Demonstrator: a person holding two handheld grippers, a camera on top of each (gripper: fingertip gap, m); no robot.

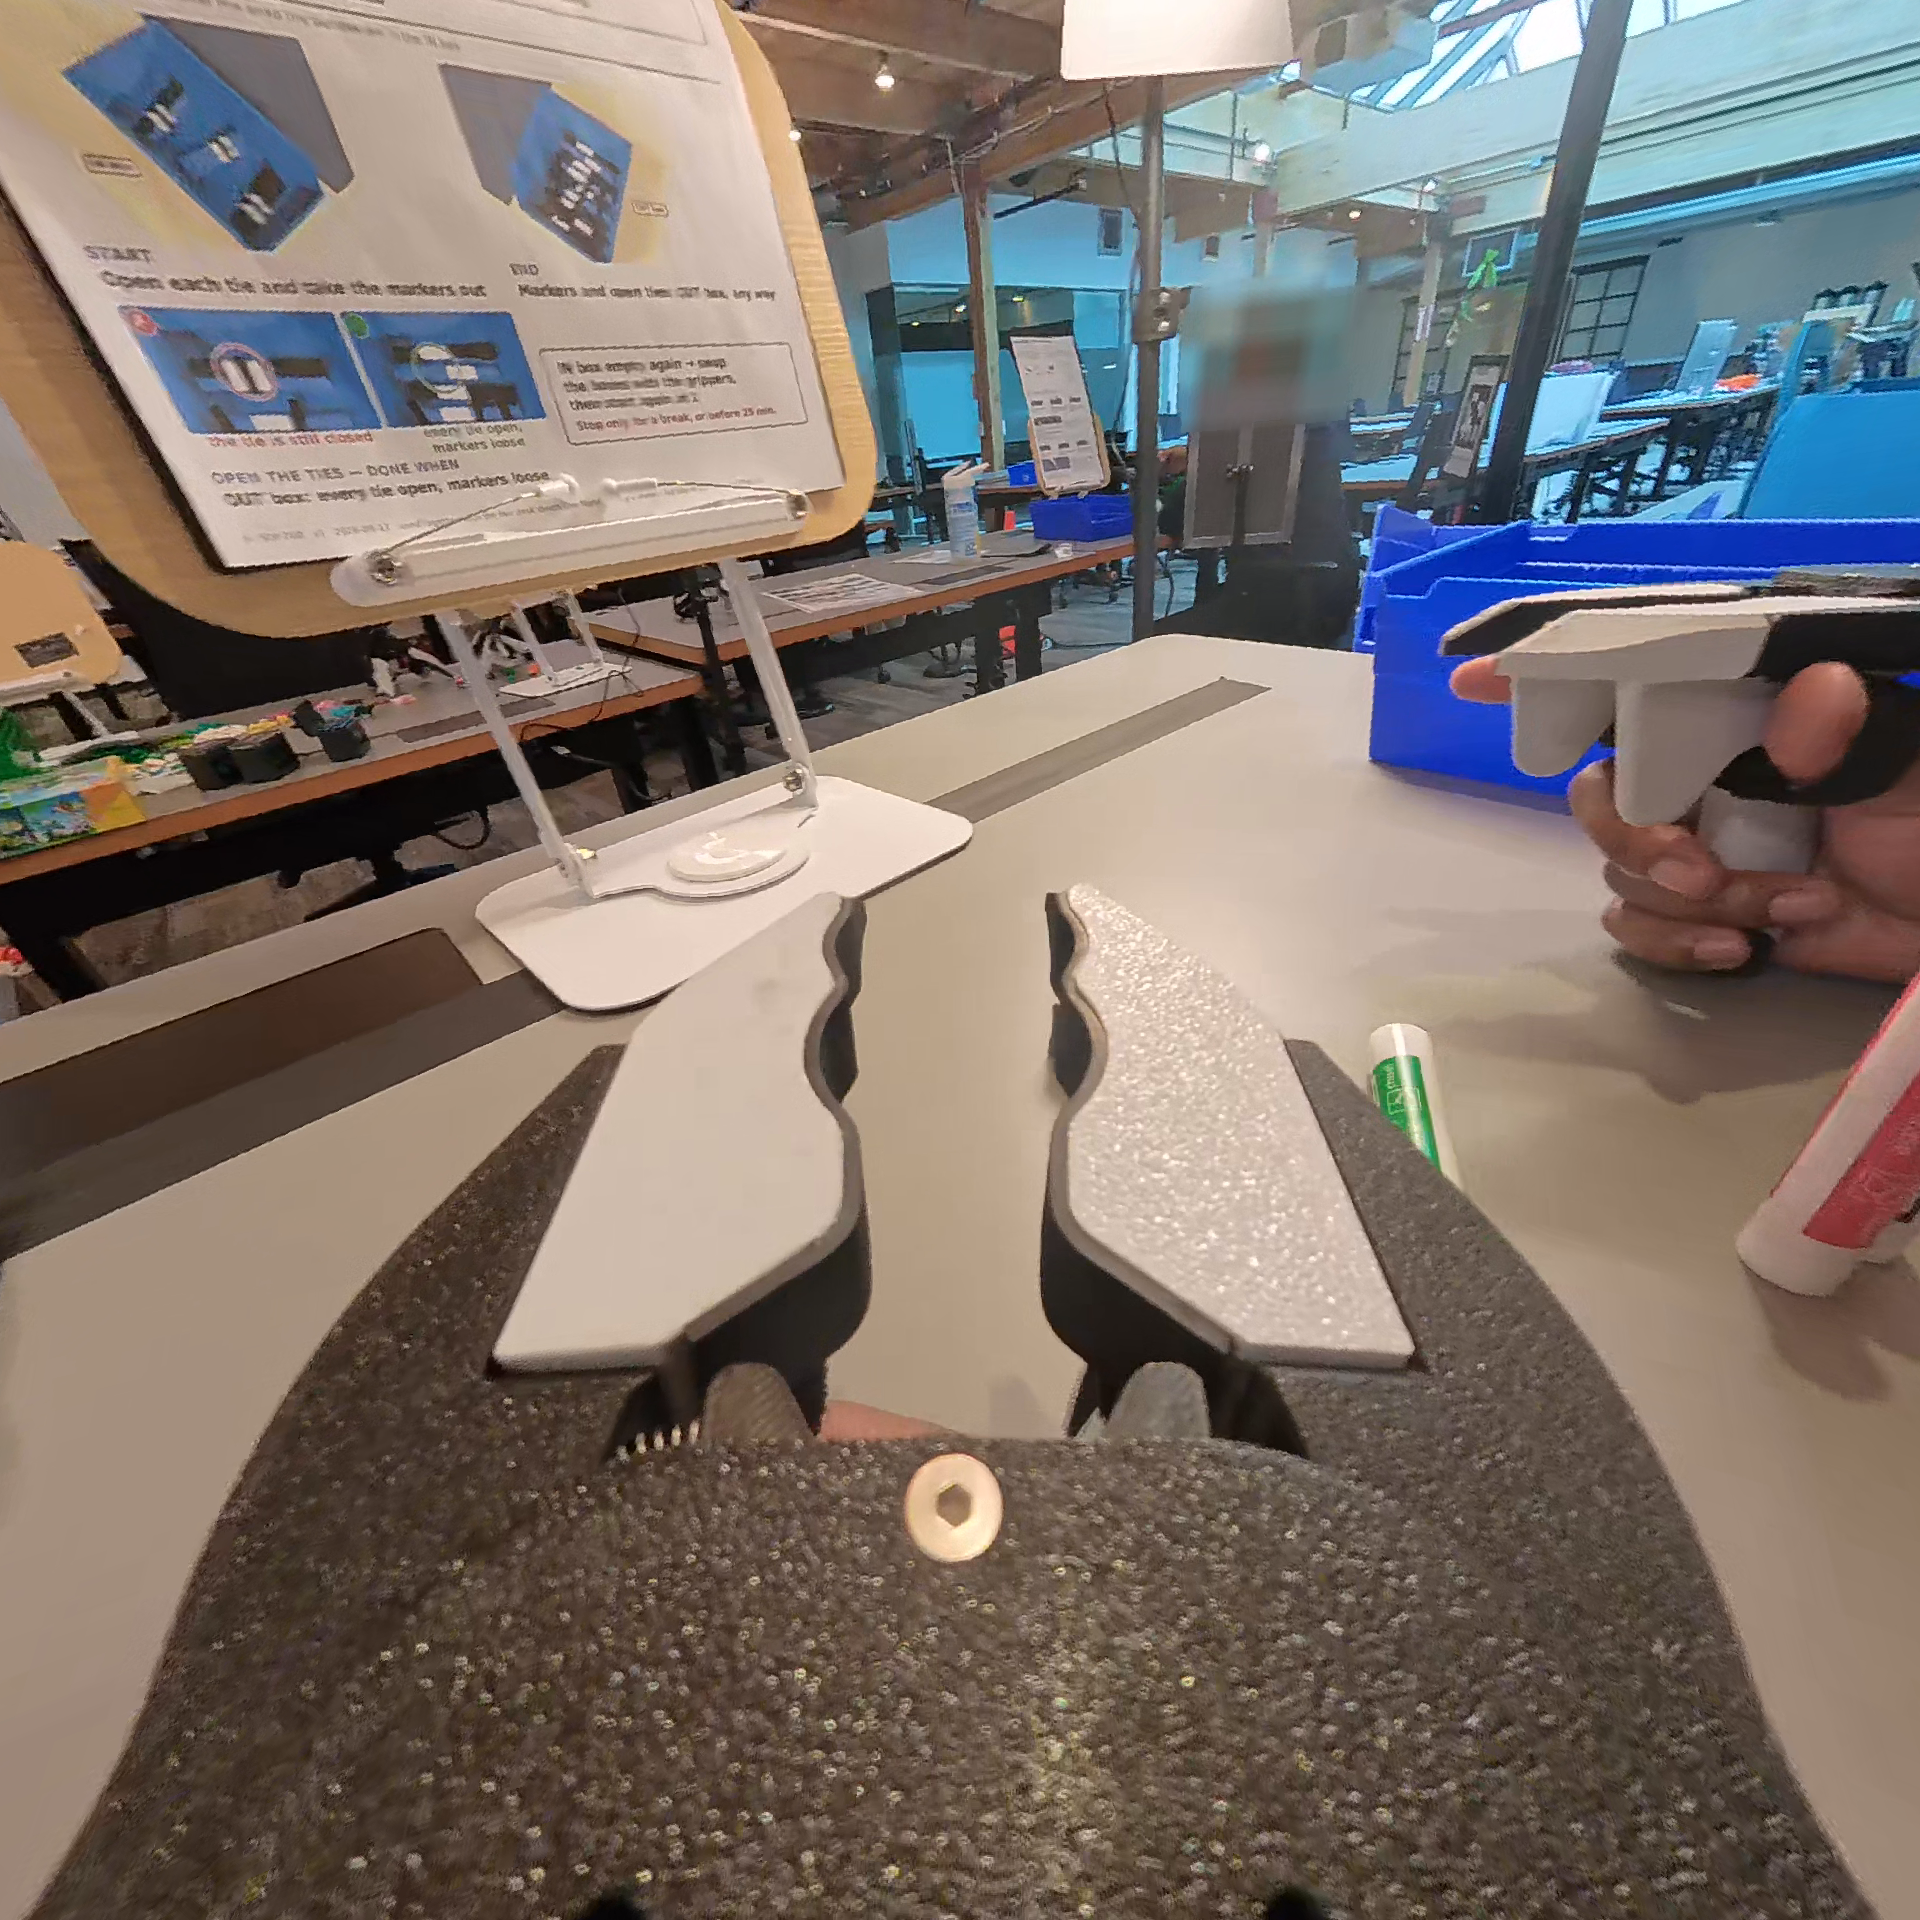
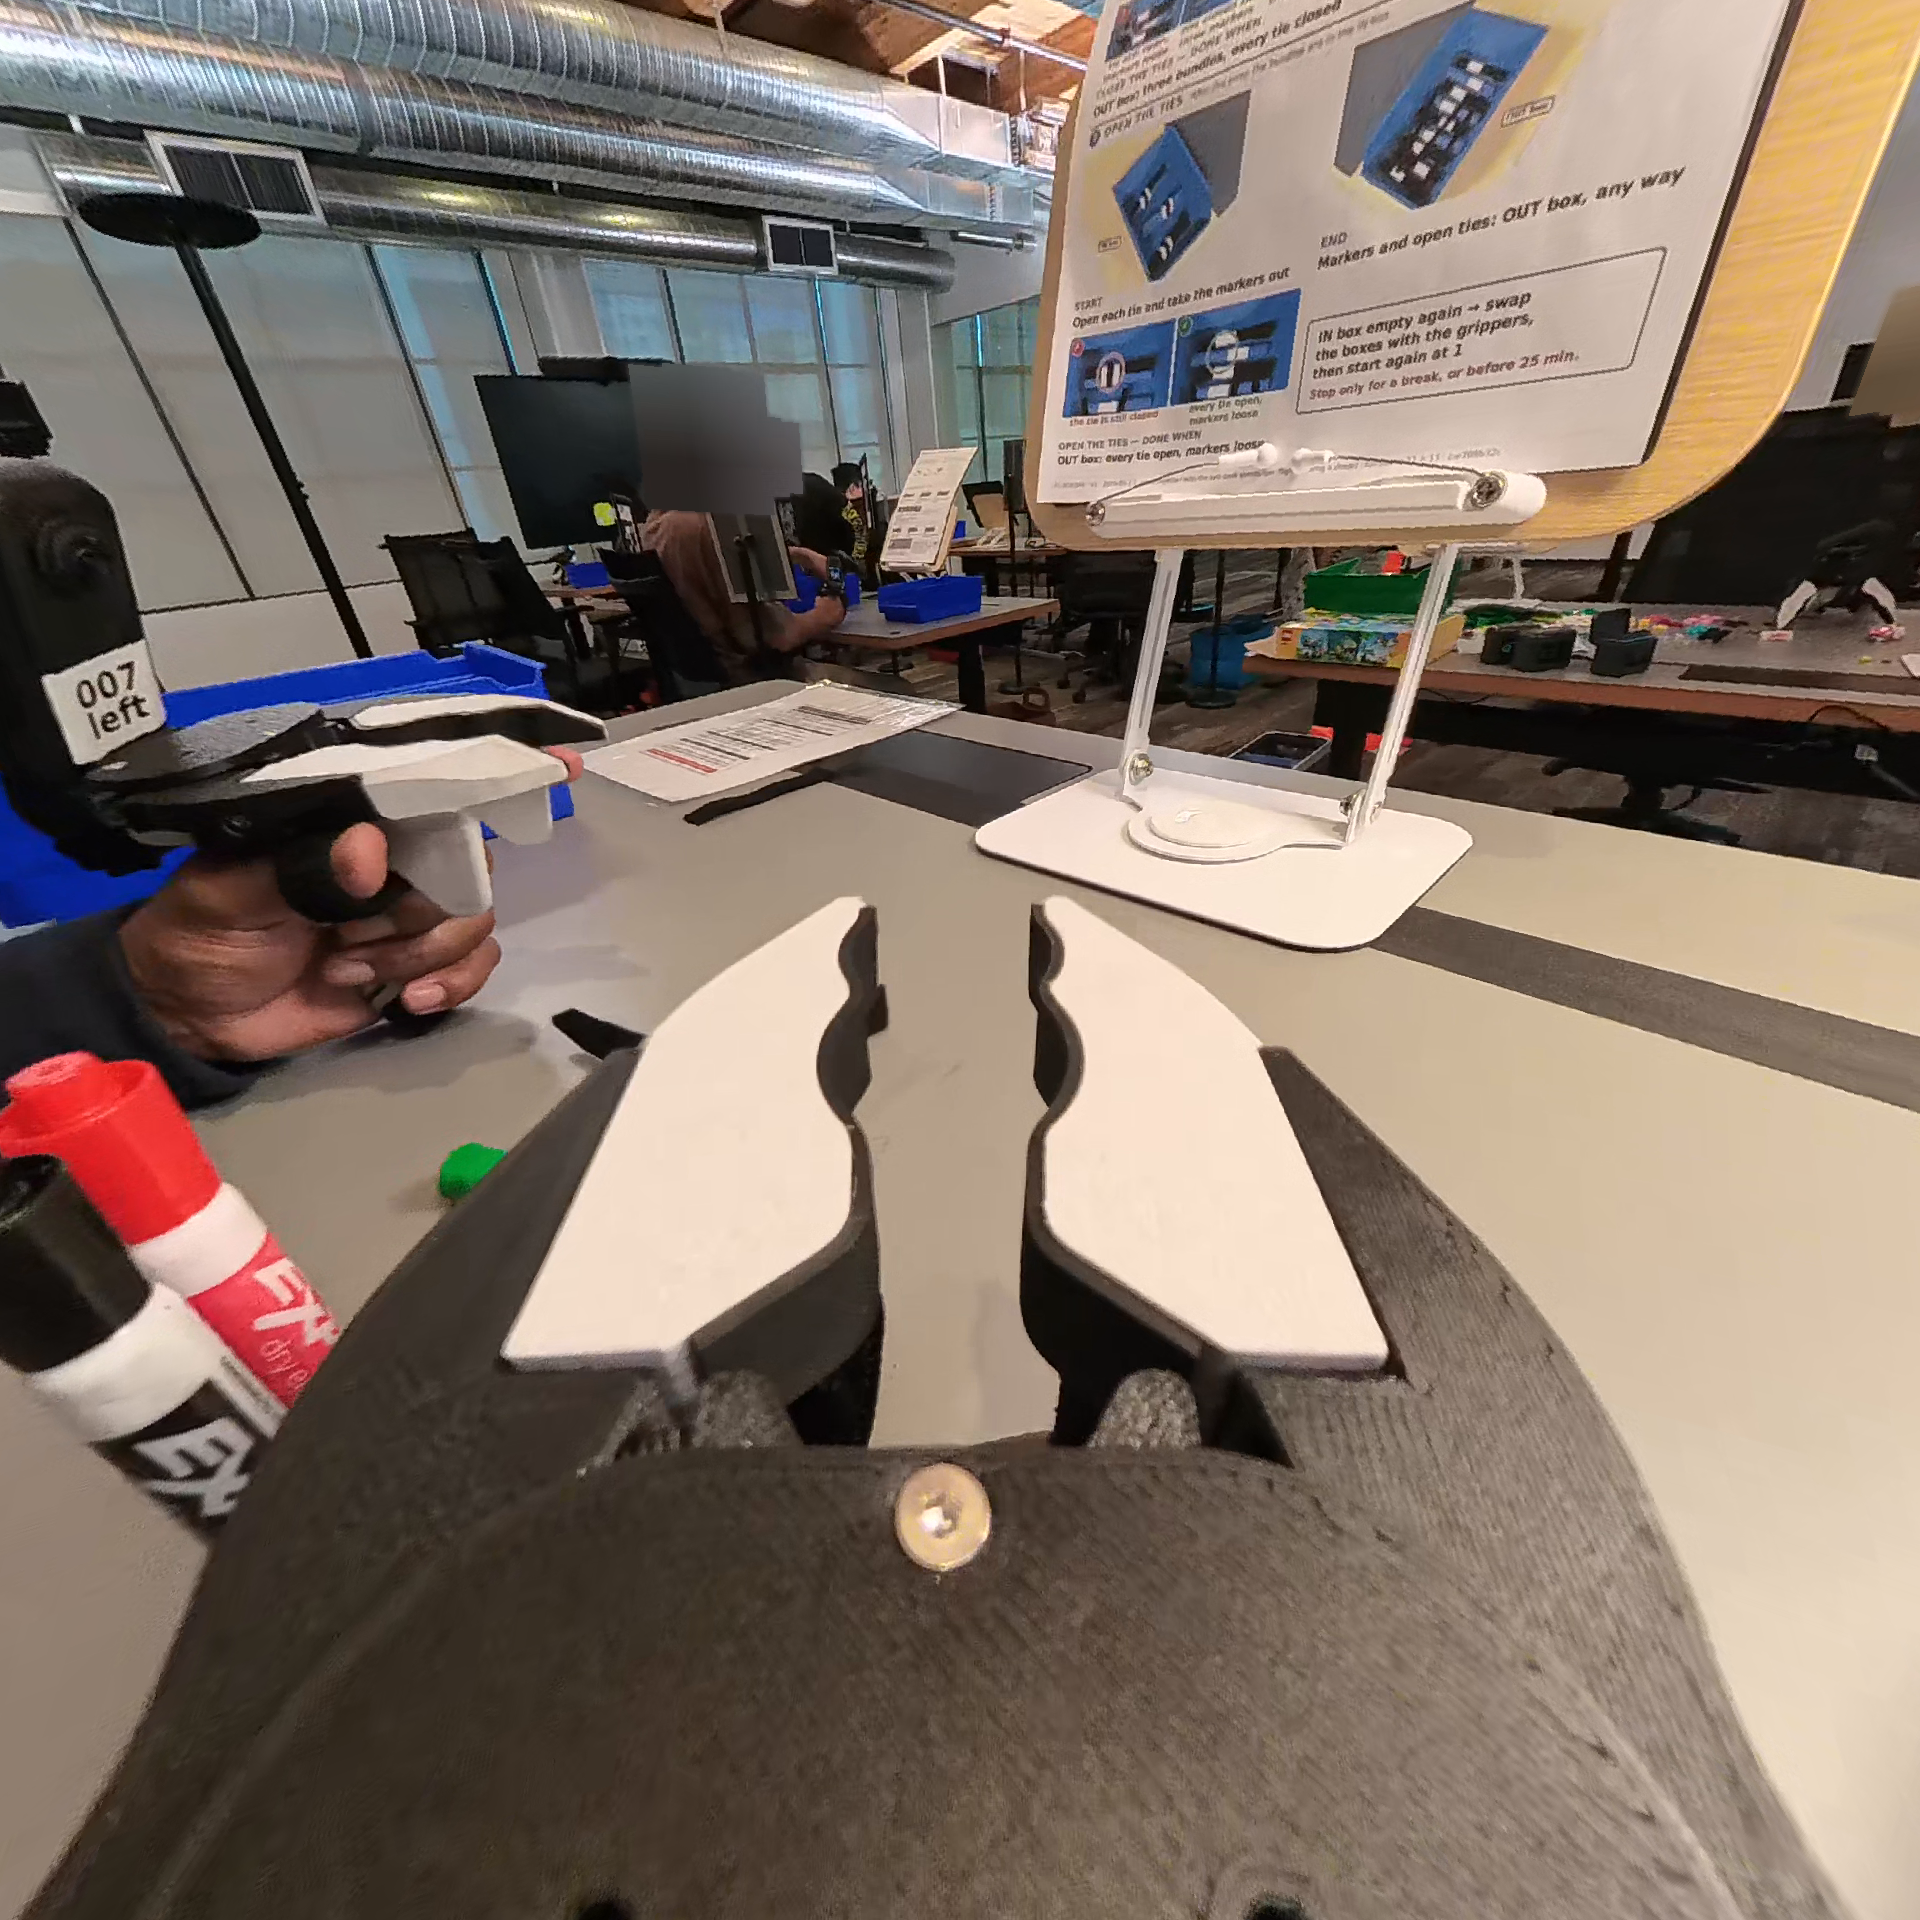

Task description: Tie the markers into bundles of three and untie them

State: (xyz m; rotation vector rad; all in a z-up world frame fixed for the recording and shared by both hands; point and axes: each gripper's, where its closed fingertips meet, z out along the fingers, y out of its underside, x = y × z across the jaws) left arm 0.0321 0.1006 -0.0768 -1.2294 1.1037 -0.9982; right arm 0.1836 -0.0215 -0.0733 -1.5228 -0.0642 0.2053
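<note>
Your grey table (image 2: 1558, 1195) fills the lower half of both views, with the white document stand (image 2: 1226, 862) at upper right of the right wrist view and a blue bin (image 1: 1455, 665) at the right edge of the left wrist view. The markers lie at lower left of the right wrist view: a red marker (image 2: 177, 1216) and a black marker (image 2: 94, 1340) side by side, and a green marker (image 1: 1405, 1091) just beside the left gripper (image 1: 954, 935). A black tie (image 2: 592, 1029) lies nearby. Both the left gripper and your right gripper (image 2: 954, 935) stand apart with nothing between them. The markers look light, stiff and smooth-barrelled, likely to roll; take each across mid-barrel.
</note>
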